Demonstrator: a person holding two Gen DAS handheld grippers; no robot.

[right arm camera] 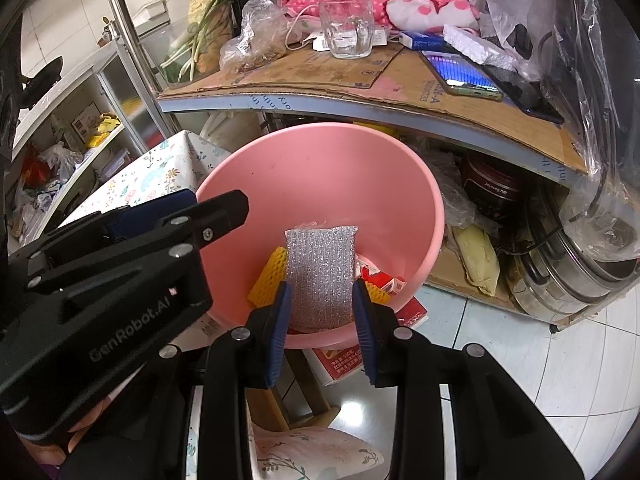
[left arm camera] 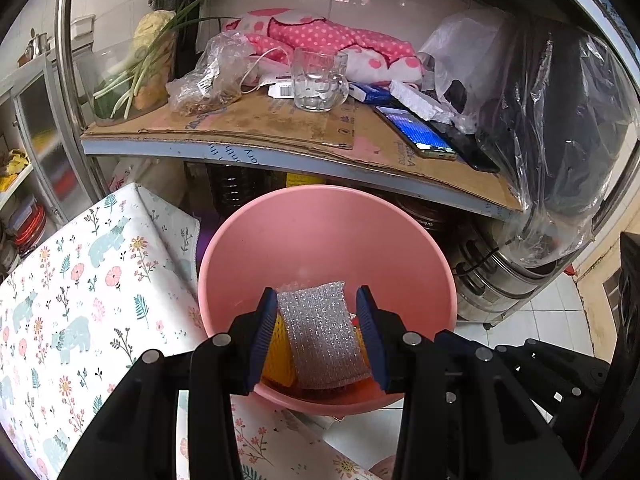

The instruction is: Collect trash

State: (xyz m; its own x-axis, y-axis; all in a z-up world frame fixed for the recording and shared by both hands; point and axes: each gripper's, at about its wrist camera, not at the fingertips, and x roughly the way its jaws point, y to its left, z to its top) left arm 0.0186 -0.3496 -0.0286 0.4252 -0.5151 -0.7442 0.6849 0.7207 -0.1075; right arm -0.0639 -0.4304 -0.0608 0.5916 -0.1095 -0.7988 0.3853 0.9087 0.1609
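Observation:
A pink bin [left arm camera: 320, 220] [right arm camera: 328, 160] stands below a shelf. Inside it, a silvery piece of bubble wrap [left arm camera: 324, 332] [right arm camera: 320, 272] leans upright on yellow foam netting [left arm camera: 276, 354] [right arm camera: 267, 276] and a red-and-white carton [right arm camera: 382, 280]. My left gripper [left arm camera: 316, 294] hovers over the bin with its jaws apart, and netting shows in the gap beside the wrap. In the right wrist view the left gripper [right arm camera: 212, 202] reaches over the bin's left rim. My right gripper [right arm camera: 320, 286] hangs over the near rim, jaws apart. The wrap lies beyond its pads, inside the bin.
The shelf's cardboard sheet [left arm camera: 260, 120] carries a glass mug [left arm camera: 318, 80], a lit phone [left arm camera: 416, 132], plastic bags [left arm camera: 208, 76] and a pink dotted cloth [left arm camera: 320, 36]. A floral-covered surface [left arm camera: 80, 280] sits left of the bin. Steel pots [right arm camera: 580, 272] and a red box [right arm camera: 340, 360] are on the floor.

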